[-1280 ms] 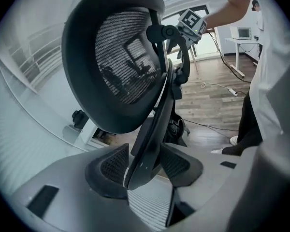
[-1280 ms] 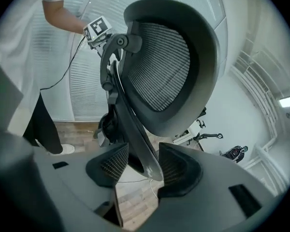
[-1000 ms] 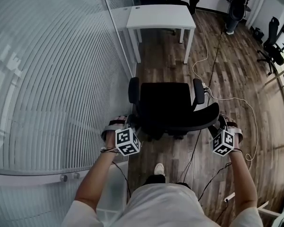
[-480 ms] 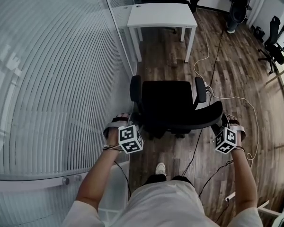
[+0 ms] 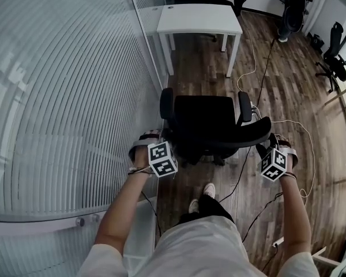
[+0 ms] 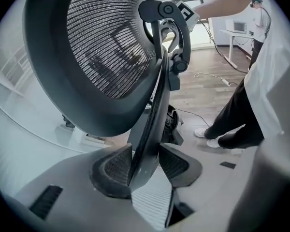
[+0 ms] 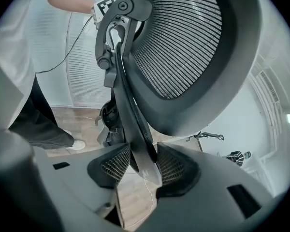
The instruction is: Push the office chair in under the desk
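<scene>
Chair [image 5: 205, 120]: left tongs [image 6: 146, 154], right tongs [image 7: 140, 161] just clamped.

Dark wood-plank floor [image 5: 288, 85]. On it: white desk [image 5: 199, 17]; black office chair [image 5: 210, 123] standing clear in front of the desk, not under it; loose cables [image 5: 237, 79] trailing right of the desk.

The head view looks steeply down from above onto the black mesh-backed office chair [image 5: 210, 123]. Both gripper views sit very close at its backrest's edge, facing up it from opposite sides, sharing that mesh back.
</scene>
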`<state>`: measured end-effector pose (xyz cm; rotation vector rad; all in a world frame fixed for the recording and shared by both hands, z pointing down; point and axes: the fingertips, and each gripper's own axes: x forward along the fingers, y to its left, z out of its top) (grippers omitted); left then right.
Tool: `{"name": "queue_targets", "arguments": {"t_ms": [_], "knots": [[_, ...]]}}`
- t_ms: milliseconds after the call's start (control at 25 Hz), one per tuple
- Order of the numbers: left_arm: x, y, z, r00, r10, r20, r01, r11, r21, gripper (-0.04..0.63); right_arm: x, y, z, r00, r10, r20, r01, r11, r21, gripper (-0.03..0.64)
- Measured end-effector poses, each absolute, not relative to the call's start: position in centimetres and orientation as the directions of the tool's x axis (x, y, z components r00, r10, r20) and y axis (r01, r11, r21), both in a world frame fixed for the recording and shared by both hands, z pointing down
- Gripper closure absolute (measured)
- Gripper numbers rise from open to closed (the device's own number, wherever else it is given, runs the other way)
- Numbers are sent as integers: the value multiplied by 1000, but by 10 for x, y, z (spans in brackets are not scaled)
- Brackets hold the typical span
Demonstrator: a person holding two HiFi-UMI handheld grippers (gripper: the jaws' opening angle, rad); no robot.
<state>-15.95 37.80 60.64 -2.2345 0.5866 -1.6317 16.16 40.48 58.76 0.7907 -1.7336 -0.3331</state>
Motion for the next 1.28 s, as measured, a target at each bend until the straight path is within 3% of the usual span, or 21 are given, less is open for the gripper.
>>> {"name": "queue_targets", "arguments": {"t_ms": [1280], "knots": [[-156,249,601,204,-510,836,-145,-860,-489,405,166,276,579,-156,-656,739,-335,739,585,437]]}}
